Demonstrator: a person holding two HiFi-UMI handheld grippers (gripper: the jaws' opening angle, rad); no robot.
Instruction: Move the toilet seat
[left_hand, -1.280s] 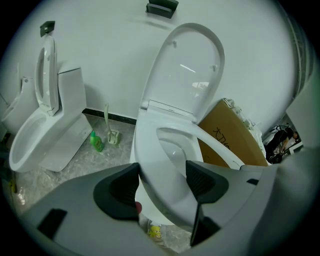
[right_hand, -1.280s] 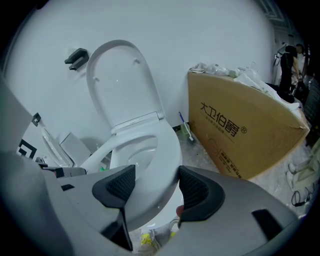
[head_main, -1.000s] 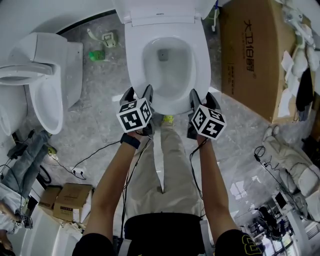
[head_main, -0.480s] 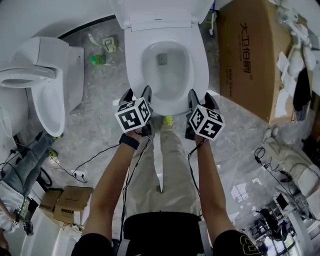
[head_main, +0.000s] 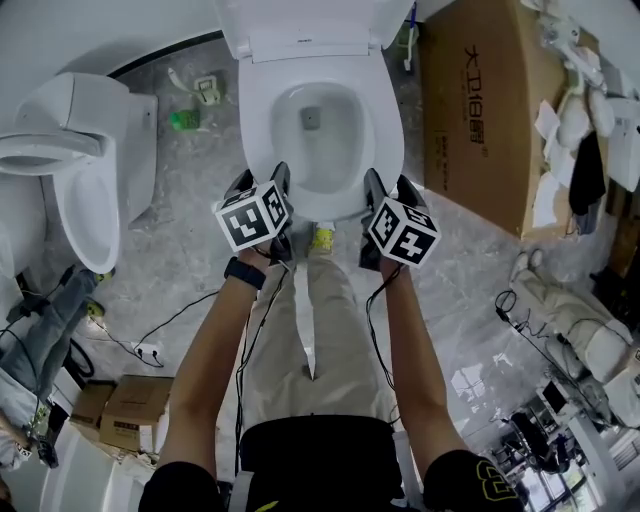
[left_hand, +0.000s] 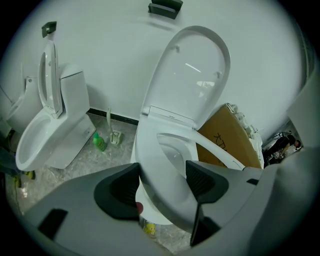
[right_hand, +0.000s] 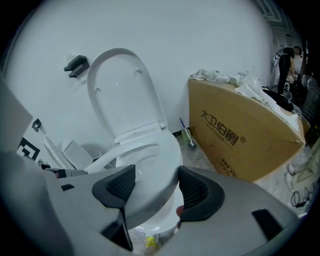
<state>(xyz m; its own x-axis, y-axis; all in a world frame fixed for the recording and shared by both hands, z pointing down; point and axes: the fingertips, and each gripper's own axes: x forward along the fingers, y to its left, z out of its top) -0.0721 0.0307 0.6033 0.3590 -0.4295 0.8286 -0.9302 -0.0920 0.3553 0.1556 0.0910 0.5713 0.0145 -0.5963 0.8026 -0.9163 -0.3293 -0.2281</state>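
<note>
The white toilet seat (head_main: 388, 150) lies down over the bowl, and its lid (head_main: 310, 18) stands up against the wall. My left gripper (head_main: 262, 182) is shut on the seat's front rim, left of centre. My right gripper (head_main: 382, 184) is shut on the same rim, right of centre. In the left gripper view the seat (left_hand: 155, 165) runs between the two dark pads of the left gripper (left_hand: 162, 177), with one pad outside the ring and one inside. In the right gripper view the right gripper (right_hand: 156, 187) clasps the seat (right_hand: 160, 160) the same way.
A second white toilet (head_main: 90, 170) stands to the left. A large cardboard box (head_main: 480, 110) stands close on the right. A green bottle (head_main: 182, 120) and a brush holder (head_main: 207, 90) sit on the floor between the toilets. Cables (head_main: 150, 330) and small boxes (head_main: 130, 405) lie behind me.
The head view has drifted, so toilet and grippers sit a little higher and further left in it. Both grippers stay on the seat's front rim.
</note>
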